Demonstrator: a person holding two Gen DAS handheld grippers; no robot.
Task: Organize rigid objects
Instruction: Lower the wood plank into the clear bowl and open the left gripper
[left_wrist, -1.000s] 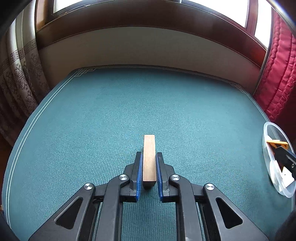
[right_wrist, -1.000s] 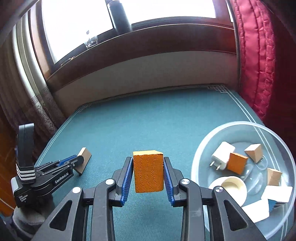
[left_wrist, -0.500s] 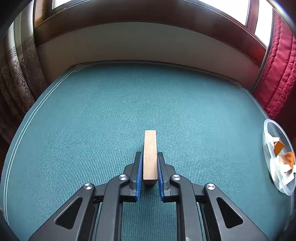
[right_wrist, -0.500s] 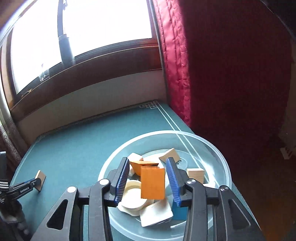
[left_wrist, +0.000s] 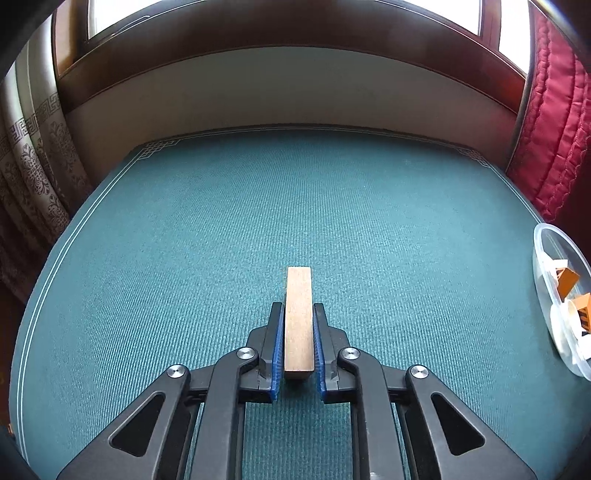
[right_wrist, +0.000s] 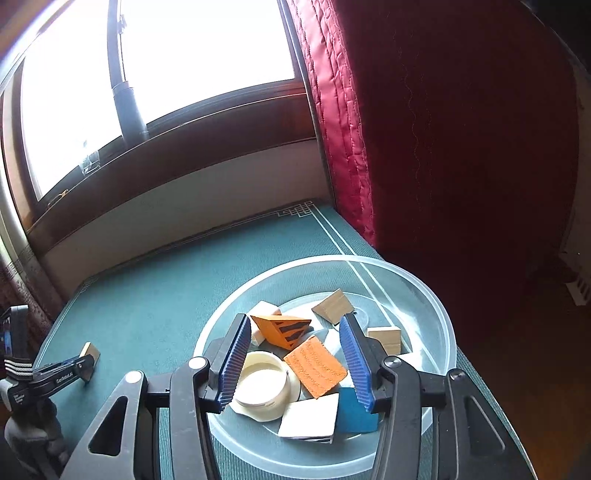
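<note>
Sitting now among the other pieces in the clear bowl (right_wrist: 439, 314), the orange block (right_wrist: 316, 365) lies tilted at about the centre of the right wrist view, free of your right gripper (right_wrist: 295, 363). A second ago that gripper was clenched on it over bare cloth; its jaws have just been opening and now stand released on either side, the blue pads touching nothing. I judge that piece delivered, so your right hand is free for the next one.

Around the orange block you see a striped orange wedge (right_wrist: 282, 328) at 12 o'clock, a cream ring (right_wrist: 262, 387) at 9 o'clock, a white block (right_wrist: 310, 417) at 6 o'clock with a blue block (right_wrist: 351, 410) beside it, and two wooden pieces toward 1 and 3 o'clock.

Your left gripper (left_wrist: 298, 339) is clenched on the wooden block (left_wrist: 298, 317), which points toward 12 o'clock from between the pads, just as it did a second ago. In its own view the bowl is at 3 o'clock, well apart, so that block appears to be next to go in.

The tabletop (left_wrist: 184, 240) wears teal ribbed cloth with a pale line border and fret corners. Beyond it run a cream wall and a dark wooden sill below a bright window; a quilted red curtain (right_wrist: 443, 129) hangs at 2 o'clock, a patterned grey one at 9 o'clock in the left view.
</note>
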